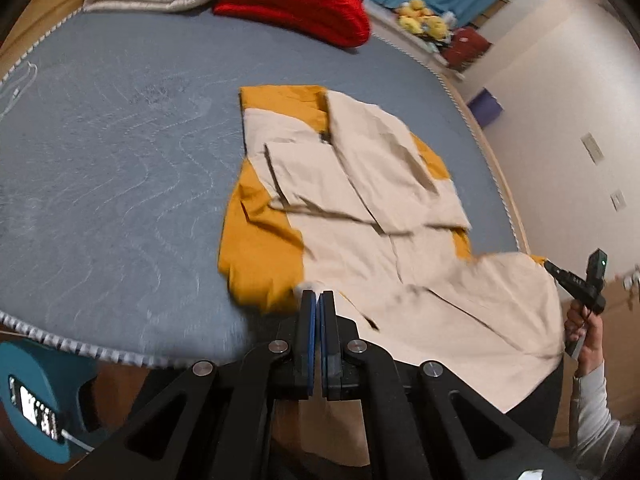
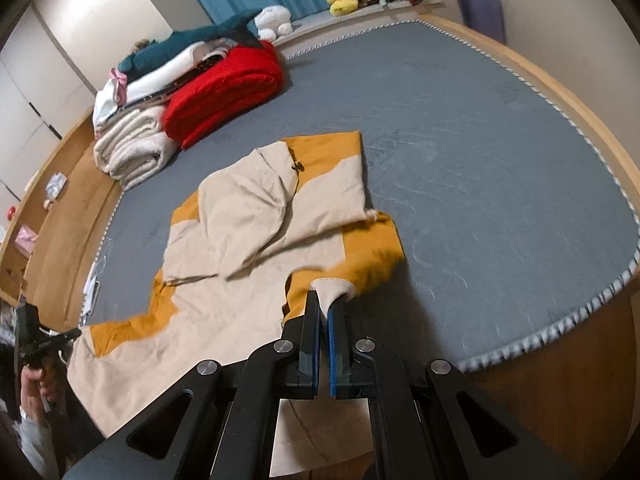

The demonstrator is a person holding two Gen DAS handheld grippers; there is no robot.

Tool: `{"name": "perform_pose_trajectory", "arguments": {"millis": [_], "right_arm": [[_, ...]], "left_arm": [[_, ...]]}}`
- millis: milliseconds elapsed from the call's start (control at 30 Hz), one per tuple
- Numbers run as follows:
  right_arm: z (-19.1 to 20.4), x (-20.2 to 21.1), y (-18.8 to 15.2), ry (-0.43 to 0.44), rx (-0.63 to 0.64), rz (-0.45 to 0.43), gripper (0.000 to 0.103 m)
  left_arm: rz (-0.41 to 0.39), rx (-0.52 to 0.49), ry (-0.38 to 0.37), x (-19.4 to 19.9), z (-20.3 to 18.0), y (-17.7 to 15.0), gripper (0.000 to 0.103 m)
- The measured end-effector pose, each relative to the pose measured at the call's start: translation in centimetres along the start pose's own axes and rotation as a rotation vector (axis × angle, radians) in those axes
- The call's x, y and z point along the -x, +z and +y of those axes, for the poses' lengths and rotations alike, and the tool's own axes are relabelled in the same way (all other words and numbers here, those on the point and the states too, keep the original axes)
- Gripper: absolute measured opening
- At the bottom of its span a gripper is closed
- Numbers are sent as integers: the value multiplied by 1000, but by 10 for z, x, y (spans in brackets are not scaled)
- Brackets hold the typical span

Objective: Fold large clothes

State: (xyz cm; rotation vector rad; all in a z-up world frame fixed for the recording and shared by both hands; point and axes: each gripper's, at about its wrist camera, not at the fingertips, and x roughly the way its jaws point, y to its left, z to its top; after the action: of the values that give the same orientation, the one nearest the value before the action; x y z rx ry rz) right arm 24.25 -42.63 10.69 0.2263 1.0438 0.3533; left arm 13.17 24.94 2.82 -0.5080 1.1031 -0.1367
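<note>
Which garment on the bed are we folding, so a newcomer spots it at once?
On the grey mattress, near its front edge, lies the cream and mustard jacket, both grippers pinching its hem. Unlike the rolled red blanket and cream blanket stacked behind, it lies spread, two-coloured.

light: even, soft indoor, fairly bright | shadows: faint, under garment (image 1: 360, 208) folds | glare: none | blur: motion smear on near garment hem and bed (image 2: 500, 160) edge | distortion: strong fisheye bowing, dark corner vignette
</note>
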Motion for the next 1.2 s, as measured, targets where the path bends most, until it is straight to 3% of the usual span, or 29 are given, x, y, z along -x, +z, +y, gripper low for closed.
{"name": "perform_pose_trajectory", "arguments": {"millis": [167,333,433,600,667,767,867,967,1100,1200], "right_arm": [[-5,-77,62,-41,3,17,3],[-4,-151,97,-83,12,36,3],[-8,-190,110,-119,14,86,3],[-21,-229,124,-155,-29,145,4],[-27,-240,128,-175,-47,155,5],[-34,-238,130,-136,-102,135,14],[-37,-218,129,-126,-130,53,20],[-46,-202,121,-125,-150,-7,36],[-56,-203,109,-133,-143,39,39],[-54,-218,97,-142,-81,122,41]], "left_arm": [[27,54,68,-76,30,58,0],[70,150,108,-139,61,88,0],[76,146,139,-150,66,99,1],[80,198,96,-155,75,108,1],[42,224,74,-146,79,110,4],[-35,268,46,-124,85,109,11],[-75,245,105,-112,86,104,26],[-55,224,137,-113,87,96,28],[0,191,158,-123,87,88,30],[24,178,153,-133,84,89,37]]}}
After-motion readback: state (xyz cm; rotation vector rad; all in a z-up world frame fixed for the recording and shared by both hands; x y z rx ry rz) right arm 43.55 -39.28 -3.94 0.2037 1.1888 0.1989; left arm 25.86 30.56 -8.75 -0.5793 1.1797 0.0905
